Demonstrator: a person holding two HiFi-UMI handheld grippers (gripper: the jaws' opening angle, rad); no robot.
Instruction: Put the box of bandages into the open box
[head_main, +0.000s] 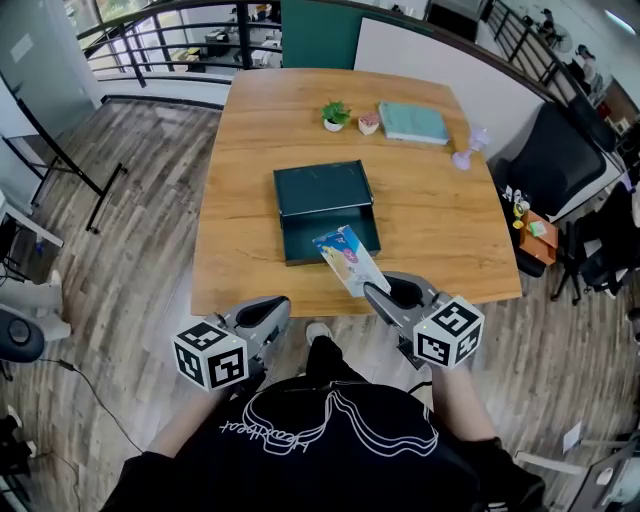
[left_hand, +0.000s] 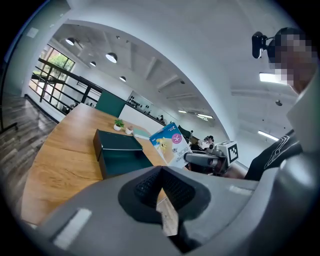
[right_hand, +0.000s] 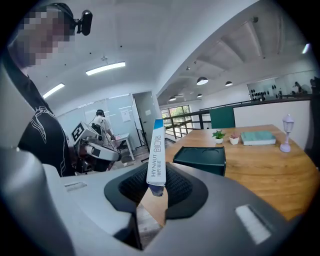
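A dark green open box (head_main: 327, 212) lies mid-table with its lid folded back; it also shows as the open box (left_hand: 119, 150) and the open box (right_hand: 200, 158). The box of bandages (head_main: 347, 259), white and blue with cartoon print, is held tilted over the table's near edge, just in front of the open box. My right gripper (head_main: 375, 292) is shut on its lower end; in the right gripper view the bandage box (right_hand: 155, 156) stands edge-on between the jaws. My left gripper (head_main: 268, 312) hangs below the table's front edge, shut and holding nothing (left_hand: 161, 186).
At the table's far side stand a small potted plant (head_main: 335, 114), a small pink pot (head_main: 369, 123), a teal book (head_main: 412, 121) and a lilac ornament (head_main: 468, 150). A black office chair (head_main: 560, 160) is at the right. Wooden floor surrounds the table (head_main: 240, 250).
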